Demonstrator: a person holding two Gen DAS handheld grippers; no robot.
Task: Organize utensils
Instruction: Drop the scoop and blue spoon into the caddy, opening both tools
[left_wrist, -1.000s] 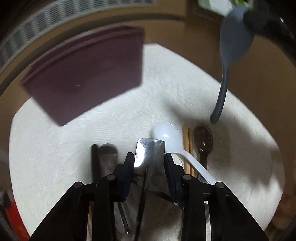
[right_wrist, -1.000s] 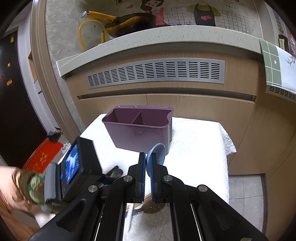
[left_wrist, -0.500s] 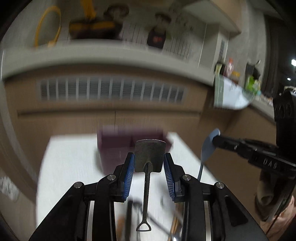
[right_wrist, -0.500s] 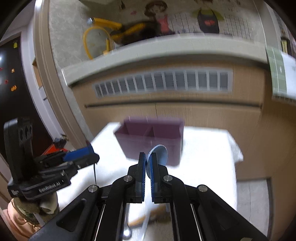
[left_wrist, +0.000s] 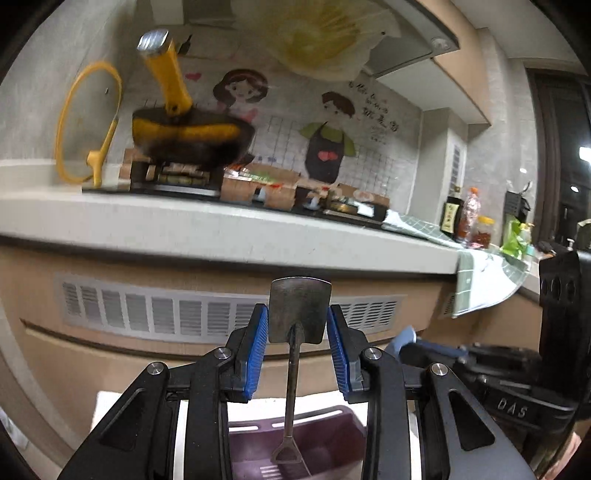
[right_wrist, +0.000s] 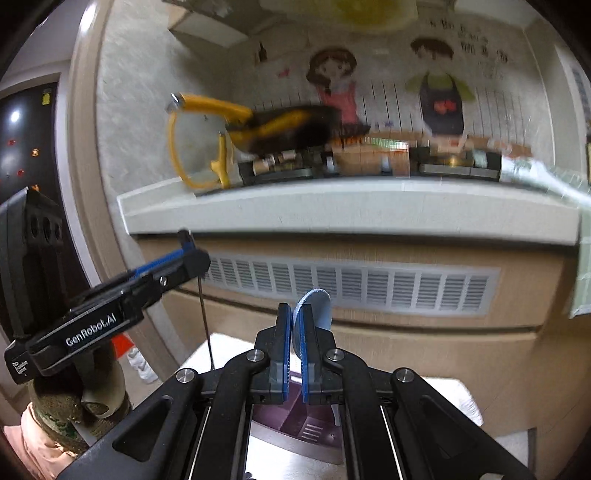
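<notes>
Our left gripper (left_wrist: 298, 325) is clamped on the flat head of a small metal spatula (left_wrist: 299, 310), the blue pads (left_wrist: 258, 347) pressing its two side edges while the thin handle hangs straight down toward 6 o'clock, its looped end dangling over the purple utensil caddy (left_wrist: 325, 435). From the left wrist view we cannot quite tell whether that loop sits inside the caddy or just above its rim. Our right gripper (right_wrist: 295, 339) is squeezed shut on the pale blue bowl of a spoon (right_wrist: 317, 308), which stands edge-on between the pads and pokes up past their tips; its handle is hidden below the fingers. Under this gripper, at 6 o'clock, the same caddy (right_wrist: 295, 417) shows a divider and a slotted floor, and it stands on a white towel (right_wrist: 450, 398). In the right wrist view the left gripper (right_wrist: 184, 258) appears at 9 o'clock with the spatula (right_wrist: 205, 317) seen as a thin dark line; in the left wrist view the right gripper (left_wrist: 410, 345) sits at 4 o'clock with a sliver of blue spoon (left_wrist: 402, 339) at its tip. Beyond, a wood-fronted cabinet with a white vent grille (right_wrist: 351, 284) carries a pale countertop (left_wrist: 184, 225), and at 11 o'clock a yellow-handled pan (left_wrist: 192, 136) rests near the illustrated tile wall.
</notes>
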